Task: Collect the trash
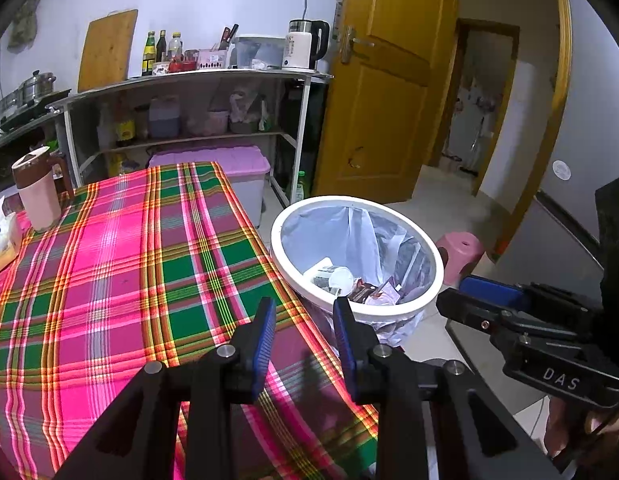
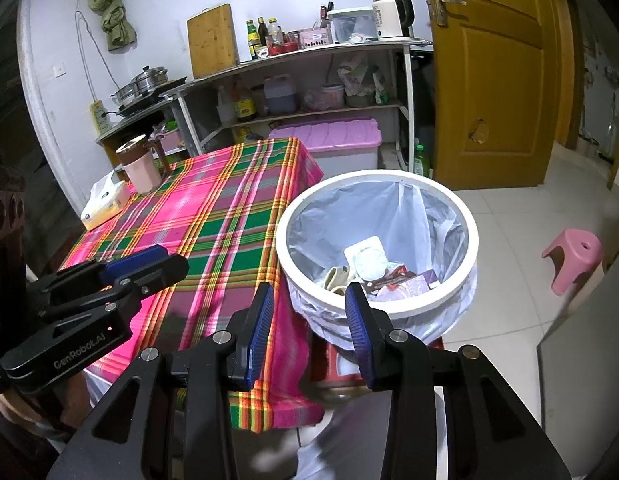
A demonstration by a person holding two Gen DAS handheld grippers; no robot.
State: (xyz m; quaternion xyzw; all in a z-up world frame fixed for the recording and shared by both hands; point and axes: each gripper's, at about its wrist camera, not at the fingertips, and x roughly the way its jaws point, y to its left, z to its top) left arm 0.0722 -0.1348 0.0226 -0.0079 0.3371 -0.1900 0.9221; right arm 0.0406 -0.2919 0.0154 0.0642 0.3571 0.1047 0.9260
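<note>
A white-rimmed trash bin (image 1: 389,314) (image 2: 389,176) lined with a thin plastic bag stands on the floor against the table's right side. Inside lie a white cup (image 1: 329,276), a white lidded tub (image 2: 367,258) and several dark wrappers (image 2: 401,280). My left gripper (image 1: 305,308) hovers over the plaid tablecloth's (image 1: 129,260) right edge, jaws apart with nothing between them. My right gripper (image 2: 309,292) hangs over the gap between table and bin, also open and empty. Each gripper shows in the other's view: the right gripper (image 1: 469,292) at the right, the left gripper (image 2: 149,264) at the left.
On the table's far left stand a pink and brown mug (image 2: 139,168) and a tissue box (image 2: 103,204). A pink stool (image 2: 573,258) sits on the tiled floor right of the bin. Behind are a metal shelf (image 2: 309,52), a purple-lidded box (image 2: 329,136) and a wooden door (image 2: 493,80).
</note>
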